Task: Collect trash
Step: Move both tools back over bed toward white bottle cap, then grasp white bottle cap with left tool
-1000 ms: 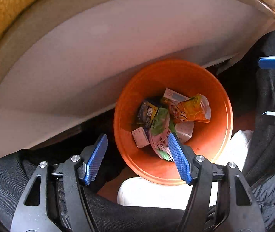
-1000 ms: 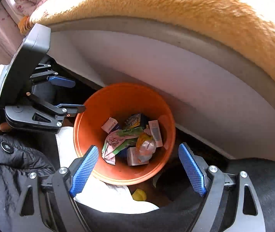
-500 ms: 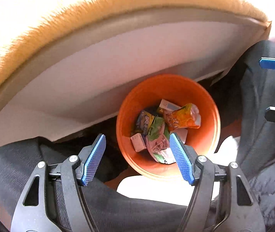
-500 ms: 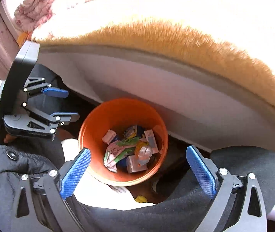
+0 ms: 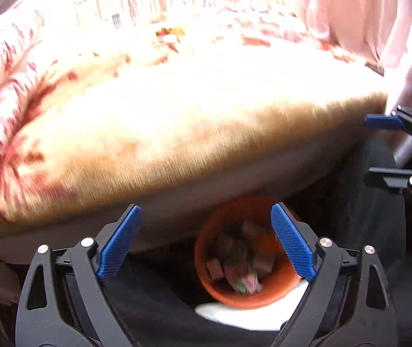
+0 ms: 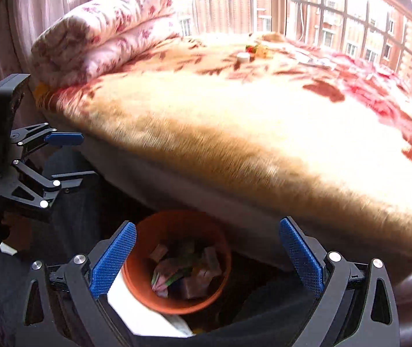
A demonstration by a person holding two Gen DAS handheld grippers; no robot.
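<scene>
Below the right claw (image 6: 206,260), whose pads (image 6: 113,263) are blue on black arms, sits an orange bin (image 6: 220,286) holding pink, green and brown wrappers (image 6: 182,271). Ahead of it, the bed blanket (image 6: 264,115) is cream-gold with red leaf shapes; the folded quilt (image 6: 104,29) is white with small red flowers.

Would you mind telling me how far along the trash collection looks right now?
Done: the orange bin beside the bed already holds several wrappers and small cartons. In hand: nothing; the right gripper is open and empty, and the left gripper's jaws are opening with nothing between them. Left: a few small items remain on the blanket near the window.
</scene>
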